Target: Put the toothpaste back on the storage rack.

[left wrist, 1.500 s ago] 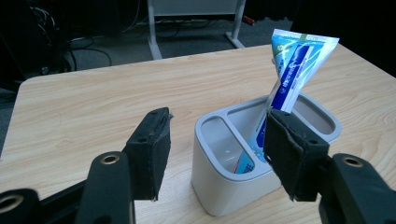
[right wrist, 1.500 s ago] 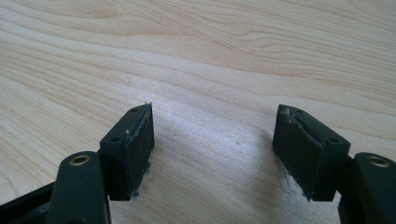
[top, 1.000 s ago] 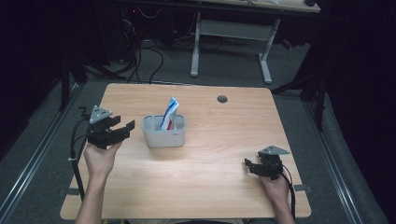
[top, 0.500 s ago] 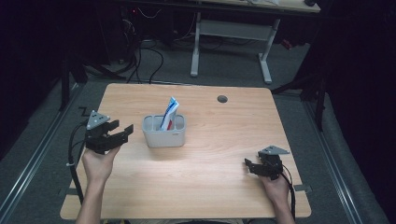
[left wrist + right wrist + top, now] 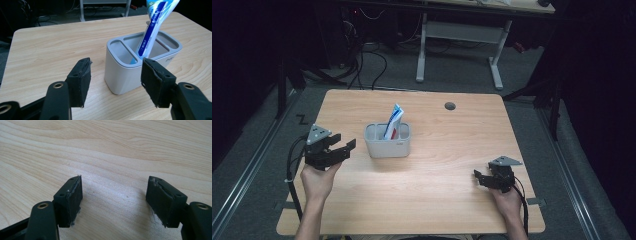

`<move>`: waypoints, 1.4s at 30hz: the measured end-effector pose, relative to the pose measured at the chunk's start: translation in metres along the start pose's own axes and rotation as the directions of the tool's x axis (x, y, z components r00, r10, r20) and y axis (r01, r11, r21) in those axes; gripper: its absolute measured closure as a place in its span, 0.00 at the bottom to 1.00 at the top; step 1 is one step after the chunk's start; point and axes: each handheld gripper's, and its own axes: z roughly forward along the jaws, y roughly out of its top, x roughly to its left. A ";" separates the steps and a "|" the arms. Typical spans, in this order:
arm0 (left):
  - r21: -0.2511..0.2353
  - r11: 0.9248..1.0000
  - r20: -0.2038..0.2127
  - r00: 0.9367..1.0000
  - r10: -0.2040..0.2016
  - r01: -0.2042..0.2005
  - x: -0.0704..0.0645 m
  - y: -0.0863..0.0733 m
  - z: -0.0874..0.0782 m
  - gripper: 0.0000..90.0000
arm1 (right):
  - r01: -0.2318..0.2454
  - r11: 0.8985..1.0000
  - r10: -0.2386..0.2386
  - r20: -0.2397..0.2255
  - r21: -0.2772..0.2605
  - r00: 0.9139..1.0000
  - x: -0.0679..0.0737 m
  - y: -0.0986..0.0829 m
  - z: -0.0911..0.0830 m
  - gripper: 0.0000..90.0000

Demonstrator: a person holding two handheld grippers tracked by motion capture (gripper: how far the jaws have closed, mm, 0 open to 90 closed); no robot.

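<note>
Here, a white holder point(image 5: 387, 140) is being kept upright on the wooden table point(image 5: 437, 200), a little left of the middle; it is divided into several compartments. A blue and white toothpaste tube point(image 5: 393, 121) is being propped inside it, leaning to the right in the left gripper view, with its flat end sticking out above the rim. Just to the left of the holder, the left gripper point(image 5: 343, 147) is being held above the table with its jaws spread wide and nothing between them; they are pointed at the holder without touching it. Well apart, near the right near corner, the right gripper point(image 5: 478, 176) is being held low over bare wood, jaws likewise wide apart and empty.
</note>
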 end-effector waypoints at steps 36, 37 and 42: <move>0.027 1.000 0.044 0.999 -0.015 0.013 -0.004 -0.041 0.010 0.48 | -0.001 1.000 0.001 0.001 0.000 1.000 0.000 0.000 0.000 0.33; 0.026 1.000 0.044 0.999 -0.018 0.017 -0.004 -0.043 0.011 0.48 | 0.002 1.000 -0.002 0.000 0.000 1.000 0.000 0.000 0.000 0.33; 0.038 0.999 0.036 0.999 -0.018 0.016 -0.004 -0.048 0.014 0.48 | 0.000 1.000 0.000 0.000 0.000 1.000 0.000 0.000 0.000 0.33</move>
